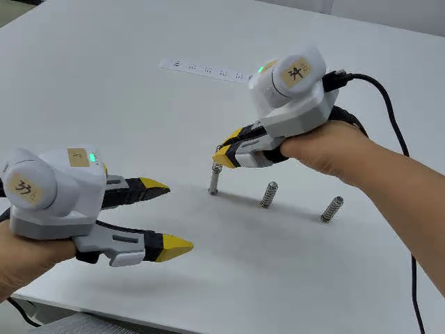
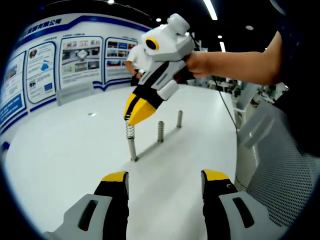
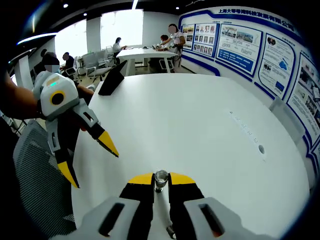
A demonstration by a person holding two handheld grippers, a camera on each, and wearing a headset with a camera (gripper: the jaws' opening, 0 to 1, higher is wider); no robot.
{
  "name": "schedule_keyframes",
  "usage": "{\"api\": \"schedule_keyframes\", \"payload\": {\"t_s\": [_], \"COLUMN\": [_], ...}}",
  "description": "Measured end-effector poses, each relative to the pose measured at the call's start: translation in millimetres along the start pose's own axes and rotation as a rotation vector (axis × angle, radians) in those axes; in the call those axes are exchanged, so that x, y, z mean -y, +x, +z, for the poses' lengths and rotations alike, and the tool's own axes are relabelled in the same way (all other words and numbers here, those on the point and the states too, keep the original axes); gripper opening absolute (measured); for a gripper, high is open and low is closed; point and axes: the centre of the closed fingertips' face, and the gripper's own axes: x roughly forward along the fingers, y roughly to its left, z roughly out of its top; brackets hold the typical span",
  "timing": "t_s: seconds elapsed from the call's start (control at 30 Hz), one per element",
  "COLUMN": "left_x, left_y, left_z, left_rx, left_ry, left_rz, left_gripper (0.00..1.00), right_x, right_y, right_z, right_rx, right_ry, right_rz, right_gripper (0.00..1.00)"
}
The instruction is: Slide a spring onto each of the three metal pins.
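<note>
Pinching a small coiled steel spring (image 2: 129, 131) in the right gripper (image 2: 131, 117), yellow-tipped jaws pressed in on its top end. Threaded over upper part of a thin upright metal pin (image 2: 133, 150); lower part of shaft bare down to the white tabletop (image 2: 60, 150). From right gripper view: looking straight down on coil's round open end, squeezed btwn the two yellow pads (image 3: 182, 179), approx at their tips.

Next in the row, per head view, to the right of the gripped one: second pin (image 1: 269, 195) & third pin (image 1: 332, 209), both standing w/ a slight lean in the picture, each covered top to bottom by its own grey coil. Spaced apart, not touching each other or the first.

Hovering at lower left of head view: left gripper (image 1: 174, 216), held in a hand, jaws spread wide, empty, tips aimed toward the row but well apart from it. Same wide gap in left gripper view, w/ the row of pins farther off, above the two yellow tips.

Also on tabletop: long white paper strip (image 1: 205, 69) w/ small printed marks, lying flat beyond the right gripper, apart from the pins. Trailing from the right gripper's back end: black cable (image 1: 389, 104), curving past the forearm & down toward right edge of head view.
</note>
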Motion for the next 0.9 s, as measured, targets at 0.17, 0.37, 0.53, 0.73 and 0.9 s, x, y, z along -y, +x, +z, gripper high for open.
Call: {"api": "schedule_keyframes", "payload": {"t_s": [0.17,0.37,0.53,0.73,0.9], "left_x": [-0.6,-0.5,-0.5,-0.9,-1.2], "left_y": [-0.2,-0.6,-0.6,-1.2,-1.3], "left_z": [-1.0,-2.2,-2.3,-3.1,-3.8], "left_rx": [-0.002,-0.008,-0.01,-0.013,-0.016], "left_ry": [-0.002,-0.003,-0.001,-0.001,-0.002], "left_rz": [0.002,0.001,0.001,0.003,0.003], "left_gripper": [0.6,0.59,0.59,0.58,0.58], "right_x": [0.2,-3.5,-7.1,-9.8,-10.2], "right_y": [3.7,12.8,17.3,24.6,31.2], "right_z": [-3.0,-11.8,-16.4,-22.6,-26.5], "right_rx": [0.002,-0.015,-0.026,-0.04,-0.05], "right_ry": [0.012,0.013,0.019,0.019,0.026], "right_rz": [0.001,0.006,0.011,0.015,0.026], "right_gripper": [0.12,0.12,0.12,0.12,0.12]}}
